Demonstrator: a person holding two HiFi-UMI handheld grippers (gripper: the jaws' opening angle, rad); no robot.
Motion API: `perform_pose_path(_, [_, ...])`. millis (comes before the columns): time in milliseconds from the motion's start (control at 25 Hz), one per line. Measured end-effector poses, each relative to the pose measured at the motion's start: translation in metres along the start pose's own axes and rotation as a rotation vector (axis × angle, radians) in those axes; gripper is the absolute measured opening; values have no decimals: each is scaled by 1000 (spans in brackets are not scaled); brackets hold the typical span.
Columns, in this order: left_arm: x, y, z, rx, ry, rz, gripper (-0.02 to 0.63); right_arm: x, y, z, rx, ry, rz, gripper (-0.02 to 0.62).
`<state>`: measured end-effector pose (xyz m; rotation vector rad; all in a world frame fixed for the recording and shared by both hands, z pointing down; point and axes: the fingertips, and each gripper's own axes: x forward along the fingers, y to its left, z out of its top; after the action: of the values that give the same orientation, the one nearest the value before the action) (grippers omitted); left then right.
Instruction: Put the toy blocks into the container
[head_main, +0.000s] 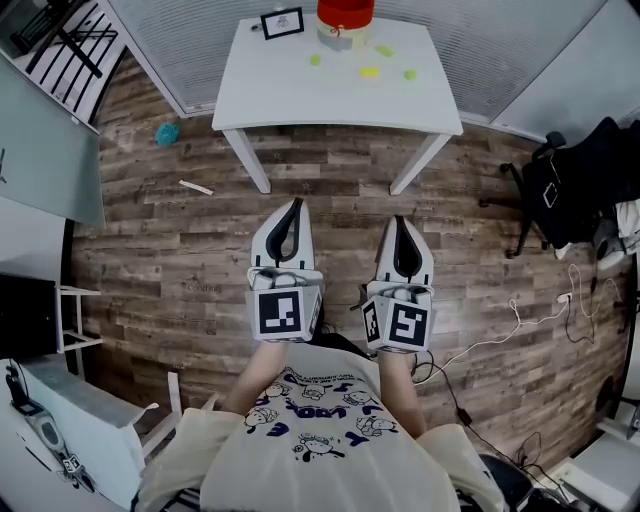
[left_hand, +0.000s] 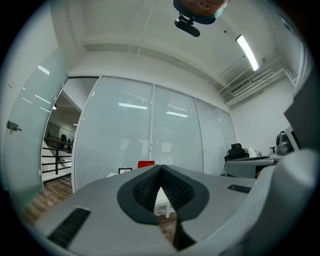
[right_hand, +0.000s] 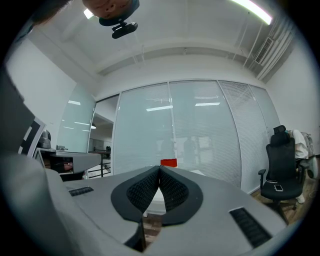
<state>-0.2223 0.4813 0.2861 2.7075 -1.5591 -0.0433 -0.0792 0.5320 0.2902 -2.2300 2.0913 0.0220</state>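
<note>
A floor of grey-brown wood planks (head_main: 200, 250) fills most of the head view, bounded at the top by a wall of white frosted glass panels (head_main: 480, 40). Against that wall stands a white rectangular table (head_main: 300, 90) on slanted white legs. A black office chair (head_main: 575, 185) sits at the right edge, well apart from the table. At the bottom is the person's cream T-shirt (head_main: 320, 440), printed with blue letters and cartoon figures too distorted to read. The left gripper (head_main: 291, 205) and the right gripper (head_main: 401, 220) are held side by side over the floor, pointing level toward the table and well short of it. Each carries a cube with black-and-white square markers. In each gripper view the dark ribbed pads meet at their tips with nothing between them, so both grippers are closed and empty. A red cylindrical container (head_main: 345, 12) stands at the table's far edge, with a small black-framed card (head_main: 282, 22) to its left; the print on the card is too small to read. Four small yellow-green toy blocks (head_main: 370, 72) lie scattered on the table in front of the container, outside it. On the floor are a white cable (head_main: 520, 320) at the right, a teal fuzzy object (head_main: 167, 132) and a pale stick (head_main: 196, 187) at the left.
</note>
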Motion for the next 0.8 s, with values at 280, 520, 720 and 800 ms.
perform_pose_path(280, [39,15,3,-11,-2,-13,26,40,-3,4,-10,-7,-12,31])
perform_pose_path(520, [79,32,8,-13,-17,-32,26,80,-2,2,-6,-6,-28,31])
perform_pose_path(720, [105,45,7,-9,-17,-48,26,108,-1,0,-14,-12,-38,31])
perform_pose_path(800, [114,48,4,-4,-6,-56,26,118,-1,0,-18,-14,-42,31])
